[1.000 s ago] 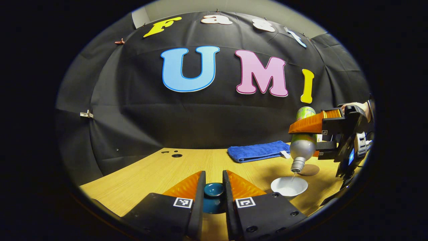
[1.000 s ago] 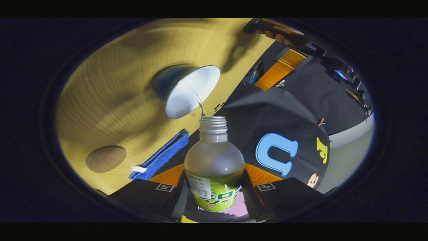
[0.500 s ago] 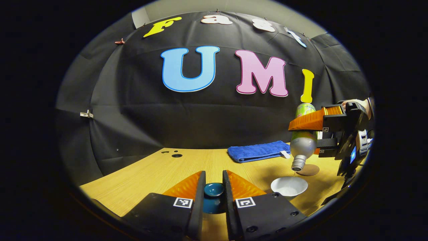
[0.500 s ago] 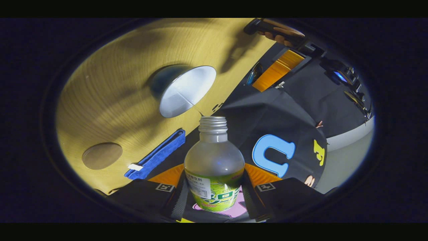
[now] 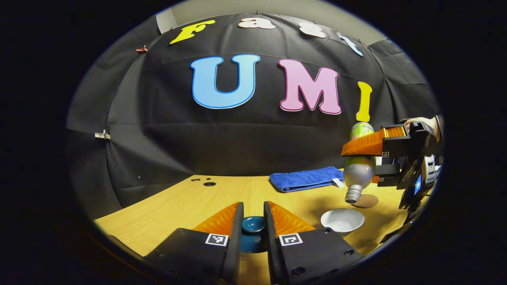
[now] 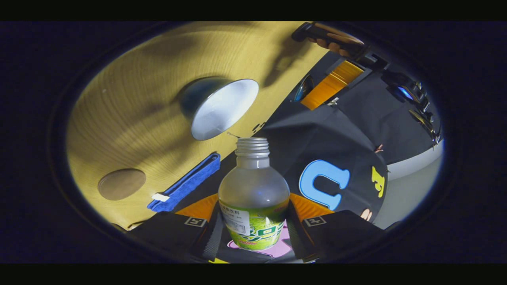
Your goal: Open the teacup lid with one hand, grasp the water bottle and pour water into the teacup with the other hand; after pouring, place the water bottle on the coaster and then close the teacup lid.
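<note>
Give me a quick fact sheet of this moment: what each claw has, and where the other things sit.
left claw: closed on the teacup lid, held just above the table
right claw: grips the water bottle, tipped neck-down over the teacup
teacup: open, white inside, standing on the table
water: a thin trickle from the bottle's mouth
coaster: round, brown, bare, just behind the teacup
towel: blue, folded, at the table's far edge
</note>
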